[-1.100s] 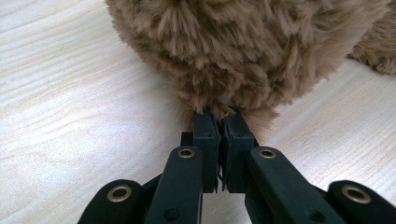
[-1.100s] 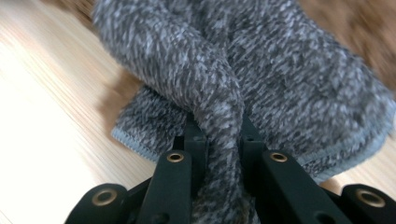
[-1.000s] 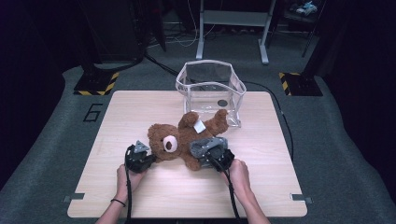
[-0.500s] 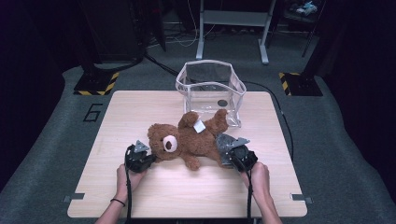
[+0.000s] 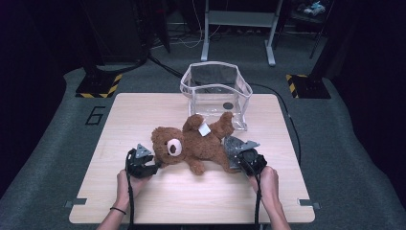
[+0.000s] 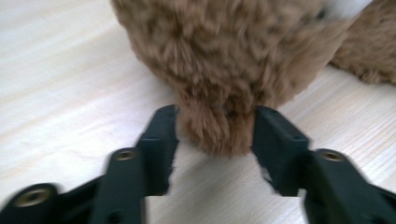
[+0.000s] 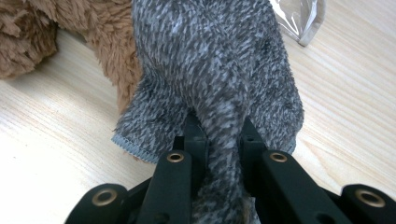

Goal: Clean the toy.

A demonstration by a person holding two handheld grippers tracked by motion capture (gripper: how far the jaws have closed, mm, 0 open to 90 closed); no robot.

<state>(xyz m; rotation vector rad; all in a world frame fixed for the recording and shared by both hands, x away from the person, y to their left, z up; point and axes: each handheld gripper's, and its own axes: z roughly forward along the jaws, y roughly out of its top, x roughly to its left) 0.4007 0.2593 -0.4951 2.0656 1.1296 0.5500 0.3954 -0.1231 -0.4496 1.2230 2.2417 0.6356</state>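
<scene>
A brown teddy bear (image 5: 196,143) lies on its back in the middle of the wooden table (image 5: 143,110), head toward the left. My left gripper (image 5: 155,166) sits at the bear's head. Its jaws have just been opening, and the bear's ear (image 6: 215,130) stands between the spread fingers (image 6: 159,135), which no longer squeeze it. My right gripper (image 5: 239,155) is at the bear's lower leg. It is shut on a fold of grey knitted cloth (image 7: 215,60) that covers the bear's leg (image 7: 107,37).
A clear plastic bag with a white rim (image 5: 210,64) stands open at the far edge of the table, just behind the bear; its corner (image 7: 299,18) shows past the grey cloth. Dark stands and cables sit on the floor beyond.
My right gripper has moved to the right, from over the bear's belly to its lower leg, drawing the grey cloth along. The left hand has stayed at the bear's head.
</scene>
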